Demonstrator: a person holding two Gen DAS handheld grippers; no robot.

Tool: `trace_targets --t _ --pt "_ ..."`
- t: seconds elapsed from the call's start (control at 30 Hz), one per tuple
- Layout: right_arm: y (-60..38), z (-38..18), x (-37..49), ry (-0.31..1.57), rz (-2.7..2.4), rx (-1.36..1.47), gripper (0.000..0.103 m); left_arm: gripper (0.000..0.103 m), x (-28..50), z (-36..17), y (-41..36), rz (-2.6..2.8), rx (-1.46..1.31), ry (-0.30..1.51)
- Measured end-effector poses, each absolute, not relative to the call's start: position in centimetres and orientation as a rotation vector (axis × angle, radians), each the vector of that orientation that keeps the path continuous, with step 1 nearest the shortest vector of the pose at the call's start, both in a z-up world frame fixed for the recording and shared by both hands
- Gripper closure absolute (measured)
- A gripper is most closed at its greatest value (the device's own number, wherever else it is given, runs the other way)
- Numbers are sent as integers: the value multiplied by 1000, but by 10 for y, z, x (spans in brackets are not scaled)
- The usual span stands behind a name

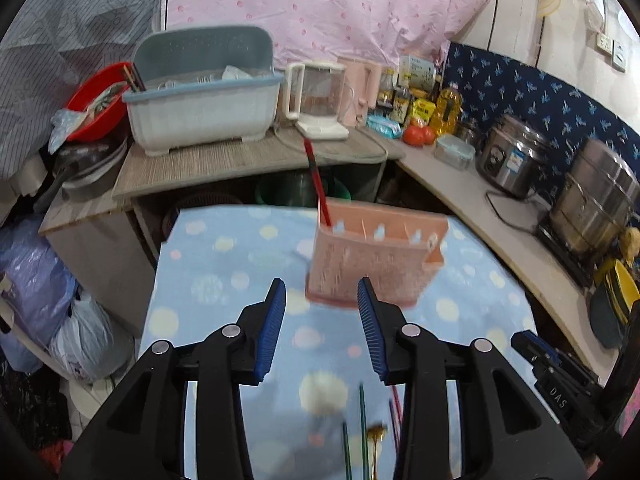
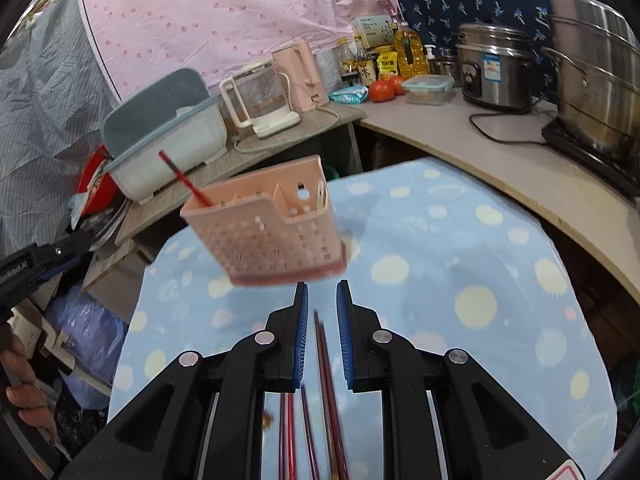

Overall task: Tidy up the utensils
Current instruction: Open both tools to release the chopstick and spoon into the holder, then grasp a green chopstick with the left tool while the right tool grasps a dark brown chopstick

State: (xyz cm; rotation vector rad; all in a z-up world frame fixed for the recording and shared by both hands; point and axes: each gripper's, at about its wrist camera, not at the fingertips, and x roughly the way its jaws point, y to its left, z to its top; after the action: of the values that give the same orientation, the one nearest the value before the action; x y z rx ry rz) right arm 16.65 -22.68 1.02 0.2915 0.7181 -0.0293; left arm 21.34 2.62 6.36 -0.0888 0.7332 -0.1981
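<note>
One red chopstick [image 1: 318, 184] stands in the pink holder [image 1: 376, 258] at twelve o'clock of the left gripper [image 1: 322, 292], jaws apart and empty, while right gripper [image 2: 322, 294], jaws narrowly parted, straddles loose chopsticks [image 2: 326, 380] on the bench [image 2: 460, 264].

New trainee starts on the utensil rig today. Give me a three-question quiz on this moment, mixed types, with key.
1. True or false: a red chopstick stands in the pink holder.
2. Which gripper's jaws stand wider apart? A left B right
3. Fill in: the holder stands on a blue ___ cloth.

Key: 1 true. 2 A: the left gripper gapes wider than the right gripper. 3 dotted.
</note>
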Motion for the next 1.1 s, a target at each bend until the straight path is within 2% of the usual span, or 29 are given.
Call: trace_targets --t 0.47,0.7,0.93,1.0,1.03,1.1 --pt "-219 -67 61 883 -36 265 88 67 109 -42 18 -234 -21 966" --pt "-210 -98 40 944 -22 262 88 66 71 -72 15 -264 4 1021" --pt "-205 -106 32 954 -14 256 88 66 46 -89 12 -283 18 1070" --pt "-205 -106 31 954 -15 258 88 60 40 -90 10 -294 26 1077" --pt "-205 -106 30 953 -15 258 88 54 36 -91 9 -301 32 1077" --pt "-205 -106 30 954 -15 260 88 53 29 -92 6 -313 47 1079"
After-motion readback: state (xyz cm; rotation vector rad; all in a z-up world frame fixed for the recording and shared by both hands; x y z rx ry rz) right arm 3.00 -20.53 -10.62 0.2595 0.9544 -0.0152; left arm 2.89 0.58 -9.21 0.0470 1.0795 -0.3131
